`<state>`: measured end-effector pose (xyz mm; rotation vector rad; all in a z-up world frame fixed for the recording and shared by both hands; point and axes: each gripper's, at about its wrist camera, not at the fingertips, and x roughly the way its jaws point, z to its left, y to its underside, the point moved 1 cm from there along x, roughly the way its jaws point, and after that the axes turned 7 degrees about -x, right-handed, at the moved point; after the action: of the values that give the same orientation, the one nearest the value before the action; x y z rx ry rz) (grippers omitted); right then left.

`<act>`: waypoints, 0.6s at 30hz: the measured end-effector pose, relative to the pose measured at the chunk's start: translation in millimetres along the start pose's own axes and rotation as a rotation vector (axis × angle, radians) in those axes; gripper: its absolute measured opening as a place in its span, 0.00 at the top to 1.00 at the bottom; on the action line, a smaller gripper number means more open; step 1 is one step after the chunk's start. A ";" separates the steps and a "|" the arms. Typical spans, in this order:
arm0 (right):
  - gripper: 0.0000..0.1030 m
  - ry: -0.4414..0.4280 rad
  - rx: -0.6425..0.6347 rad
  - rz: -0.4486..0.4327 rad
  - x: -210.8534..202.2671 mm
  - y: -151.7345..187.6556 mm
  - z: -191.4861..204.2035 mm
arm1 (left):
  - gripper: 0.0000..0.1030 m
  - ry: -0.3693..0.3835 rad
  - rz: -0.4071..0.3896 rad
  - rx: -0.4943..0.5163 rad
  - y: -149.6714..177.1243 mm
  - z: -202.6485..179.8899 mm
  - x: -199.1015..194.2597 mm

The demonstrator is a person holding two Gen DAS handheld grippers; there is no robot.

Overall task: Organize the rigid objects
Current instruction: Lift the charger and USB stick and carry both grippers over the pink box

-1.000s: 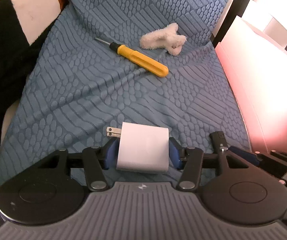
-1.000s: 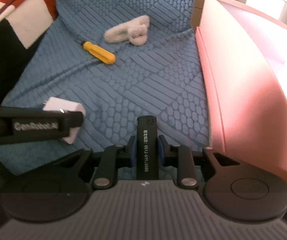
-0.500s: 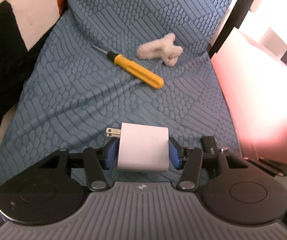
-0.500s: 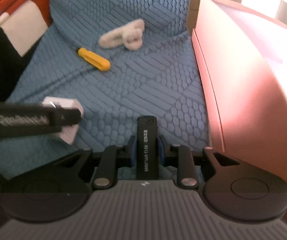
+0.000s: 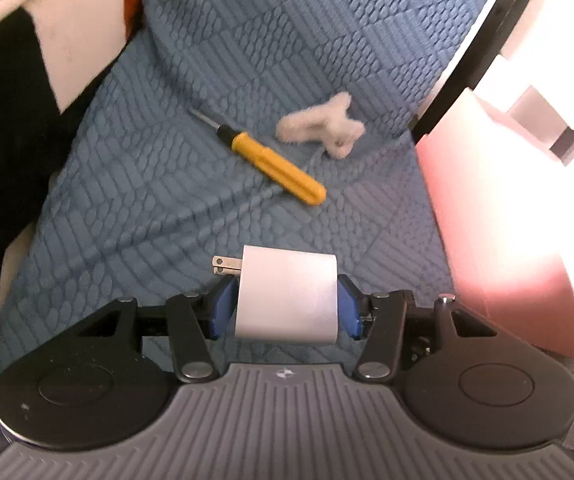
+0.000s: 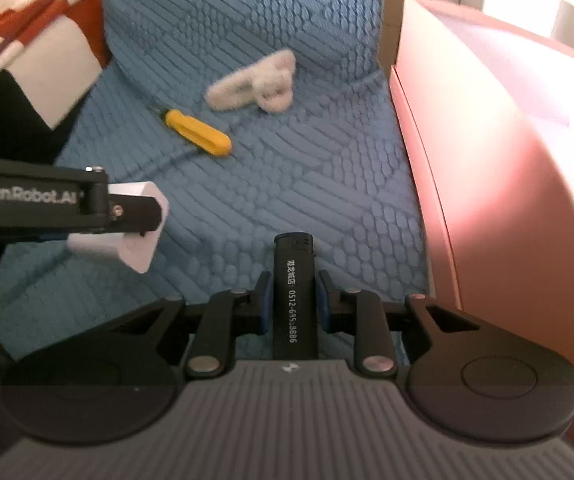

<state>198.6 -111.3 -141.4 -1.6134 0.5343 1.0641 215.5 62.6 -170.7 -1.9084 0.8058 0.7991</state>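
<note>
Since both pieces look bound for the pink box (image 6: pixel 507 184), my left gripper (image 5: pixel 285 306) clamps the white charger (image 5: pixel 287 294) and my right gripper (image 6: pixel 293 304) pinches the black lighter (image 6: pixel 293 296) — both clear of the blue cover (image 5: pixel 167 184).

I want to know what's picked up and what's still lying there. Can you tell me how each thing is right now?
White charger plug: clamped in the left gripper, prongs pointing left, lifted off the bedspread.
Black lighter: clamped in the right gripper, pointing forward.
Yellow screwdriver: lying flat on the blue bedspread, untouched.
Fluffy white hair clip: lying on the bedspread beyond the screwdriver, untouched.
Pink box: open, beside the bedspread.
</note>
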 end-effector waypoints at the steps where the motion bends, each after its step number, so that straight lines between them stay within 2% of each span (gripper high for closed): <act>1: 0.75 0.000 0.000 -0.006 -2.7 -1.9 1.0 | 0.43 0.006 -0.004 0.000 -1.3 -0.5 -2.6; 5: 0.75 -0.030 0.047 -0.033 -18.4 -11.9 -3.9 | 0.43 0.037 -0.023 0.009 -5.1 -3.6 -17.4; 10: 0.75 -0.055 0.046 -0.085 -47.8 -20.3 -6.7 | 0.43 0.053 -0.081 0.062 -5.7 -14.8 -43.6; 18: 0.75 -0.036 0.033 -0.143 -97.6 -26.5 -17.1 | 0.43 0.076 -0.118 0.097 -2.5 -29.5 -76.8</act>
<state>177.0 -136.0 -44.2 -1.5761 0.4037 0.9711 179.0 53.6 -97.5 -1.8899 0.7566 0.6087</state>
